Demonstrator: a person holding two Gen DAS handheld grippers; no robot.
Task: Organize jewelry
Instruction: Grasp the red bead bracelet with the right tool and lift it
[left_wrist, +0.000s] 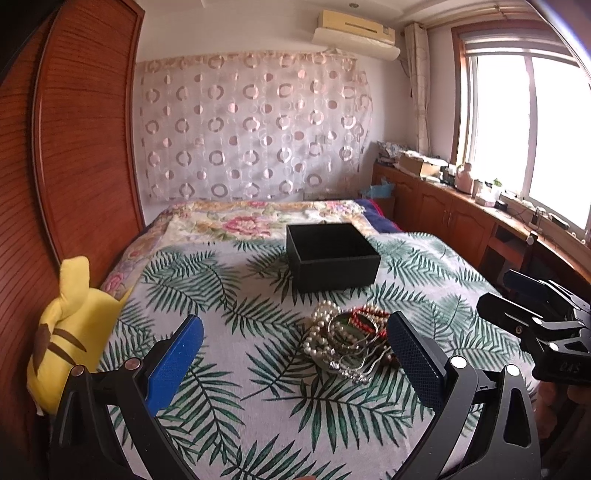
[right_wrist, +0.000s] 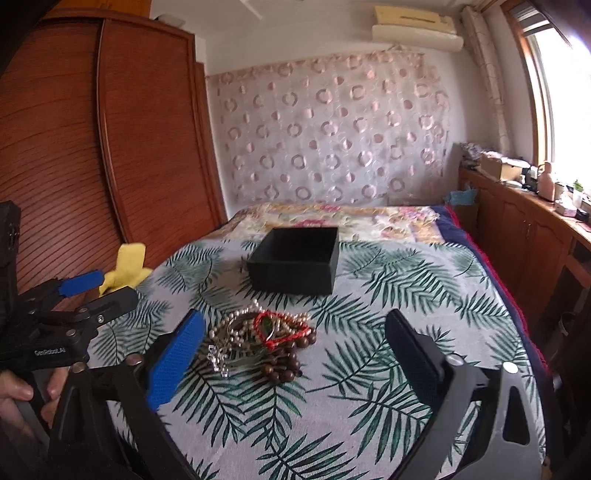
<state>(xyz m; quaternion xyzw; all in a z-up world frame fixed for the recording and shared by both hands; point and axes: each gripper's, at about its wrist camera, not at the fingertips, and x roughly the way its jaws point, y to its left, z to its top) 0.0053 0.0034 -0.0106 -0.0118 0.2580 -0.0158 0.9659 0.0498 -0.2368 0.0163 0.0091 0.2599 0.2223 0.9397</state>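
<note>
We hold both tools over a bed (left_wrist: 258, 373) spread with a palm-leaf cover. The jewelry pile (left_wrist: 347, 338) lies in a tangle on the cover: pearl strands, a red beaded loop, dark wooden beads, some silver chain (we cannot tell how many pieces, they overlap too much). Beyond it, a little farther up the bed and apart from the pile, sits the black box (left_wrist: 332, 256), lid off and, as far as we can see into it, empty.

Left gripper (left_wrist: 295, 354): fingers spread wide, nothing between them; the pile sits just ahead, nearer its right finger. Right gripper (right_wrist: 295, 350): fingers likewise spread wide, nothing pinched; the pile lies on the cover ahead between them, nearer the blue finger, untouched.

Progress, as we judge it: at the very start. Nothing sorted, nothing in the box. All pieces remain to be separated from the tangle and placed. A yellow plush toy (left_wrist: 70, 325) rests at the bed's left edge, clear of the work.
</note>
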